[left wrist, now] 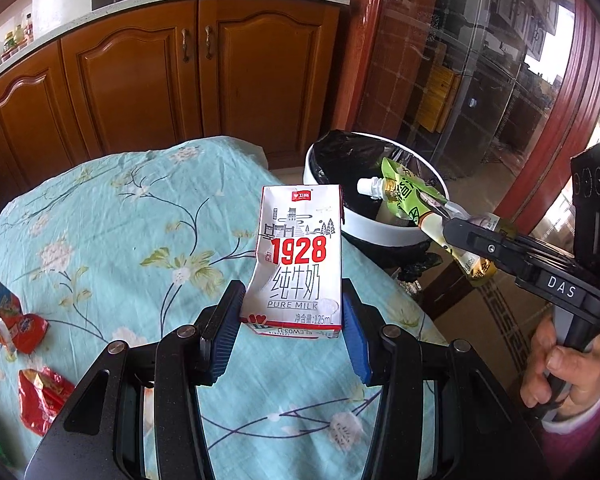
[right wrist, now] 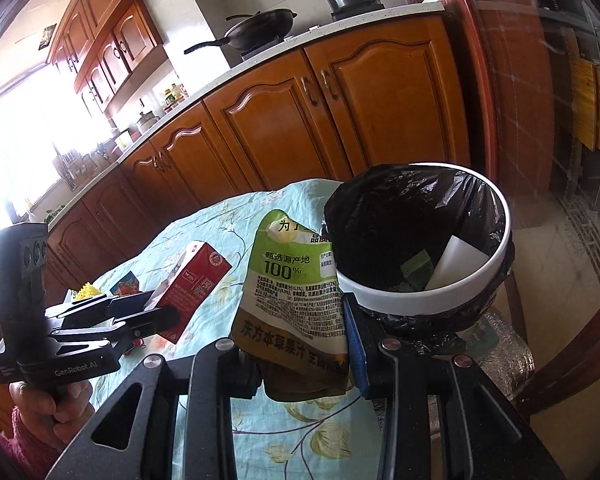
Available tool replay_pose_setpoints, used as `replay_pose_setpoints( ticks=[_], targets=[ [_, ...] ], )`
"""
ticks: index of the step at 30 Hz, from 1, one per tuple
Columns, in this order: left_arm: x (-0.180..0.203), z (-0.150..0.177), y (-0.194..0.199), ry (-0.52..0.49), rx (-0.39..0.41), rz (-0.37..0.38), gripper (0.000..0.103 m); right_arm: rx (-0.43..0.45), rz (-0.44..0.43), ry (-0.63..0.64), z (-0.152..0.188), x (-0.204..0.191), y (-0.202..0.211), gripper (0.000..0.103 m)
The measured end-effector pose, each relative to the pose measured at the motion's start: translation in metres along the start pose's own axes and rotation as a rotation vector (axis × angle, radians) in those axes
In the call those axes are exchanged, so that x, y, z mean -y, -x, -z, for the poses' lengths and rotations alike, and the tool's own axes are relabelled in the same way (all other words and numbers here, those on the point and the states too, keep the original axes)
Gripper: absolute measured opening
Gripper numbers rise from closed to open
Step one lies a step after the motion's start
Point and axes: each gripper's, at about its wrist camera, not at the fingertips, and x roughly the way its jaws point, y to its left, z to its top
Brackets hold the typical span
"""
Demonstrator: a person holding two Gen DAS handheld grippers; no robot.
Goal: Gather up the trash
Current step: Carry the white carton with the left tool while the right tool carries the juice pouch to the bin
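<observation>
My left gripper point(left wrist: 292, 320) is shut on a white and red "1928" milk carton point(left wrist: 296, 256) and holds it upright above the floral tablecloth point(left wrist: 100, 220). It also shows in the right wrist view point(right wrist: 168, 312) with the carton point(right wrist: 192, 280). My right gripper point(right wrist: 296, 344) is shut on a green juice pouch point(right wrist: 292, 280), held at the rim of the white trash bin point(right wrist: 476, 280) with its black liner. In the left wrist view the pouch point(left wrist: 412, 196) hangs over the bin point(left wrist: 380, 232).
Red snack wrappers point(left wrist: 32, 364) and a blue wrapper point(left wrist: 0, 304) lie at the table's left edge. Wooden cabinets point(left wrist: 160, 80) stand behind the table. A glass door with a red frame point(left wrist: 480, 60) is at the right. The bin holds some trash point(right wrist: 416, 268).
</observation>
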Motion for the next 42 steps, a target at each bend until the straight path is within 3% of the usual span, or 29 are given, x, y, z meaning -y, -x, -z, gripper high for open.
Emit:
replay_pose_setpoints(
  ticks=[20,42],
  targets=[
    [0.036,-0.042,-0.041,-0.091,-0.022,0.031,0.046,0.024,0.075,-0.045,-0.029,0.047,0.005,0.034],
    [0.050,-0.087,-0.083,-0.144,-0.056,0.020,0.046,-0.033,0.122,-0.069,-0.054,0.083,-0.021,0.034]
  ],
)
